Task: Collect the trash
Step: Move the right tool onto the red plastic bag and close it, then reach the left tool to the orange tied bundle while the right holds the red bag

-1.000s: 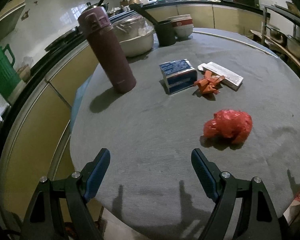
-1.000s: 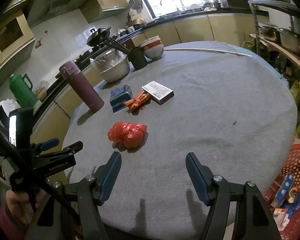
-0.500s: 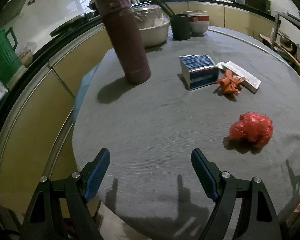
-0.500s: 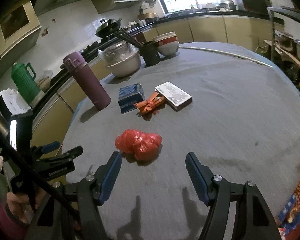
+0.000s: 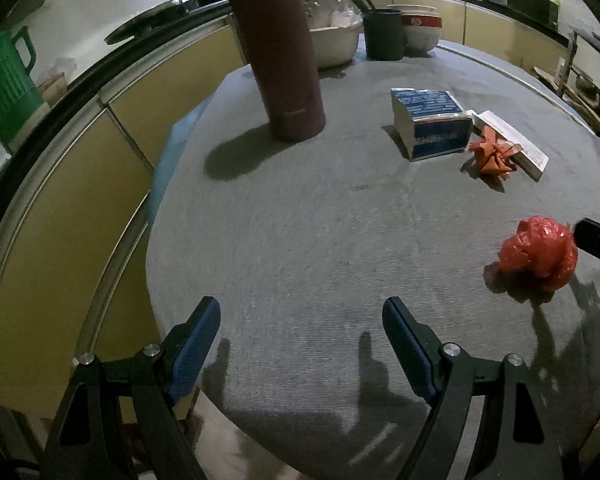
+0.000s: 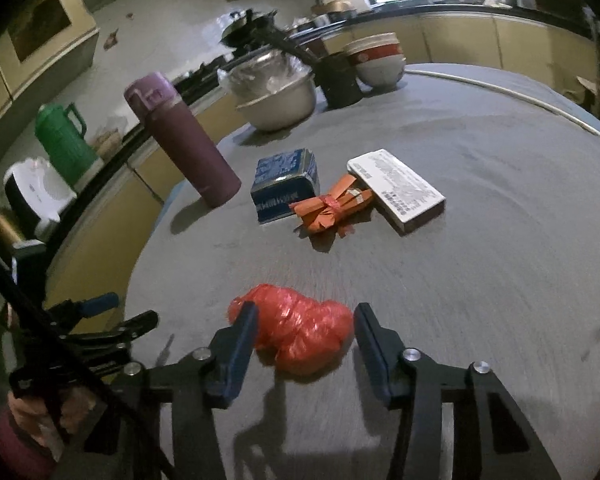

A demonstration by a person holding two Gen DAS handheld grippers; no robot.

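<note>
**Red bag sits between the right jaws**

Crumpled red plastic bag [image 6: 300, 330] lies on the grey table [image 6: 480, 240], low in the centre of the right wrist view, directly between the right gripper [image 6: 302, 332] jaws. Those jaws have just been closing, with the bag in the gap; the left pad looks to touch it, the right pad stands just clear, so no firm clamp yet. The bag's long axis runs roughly across the gap. In the left wrist view the bag [image 5: 540, 252] lies at far right, well apart from the left gripper [image 5: 300, 344], whose jaws stand wide and empty. The right hand is plainly nearer. An orange wrapper [image 6: 332, 206] waits farther up, centre frame.
</note>
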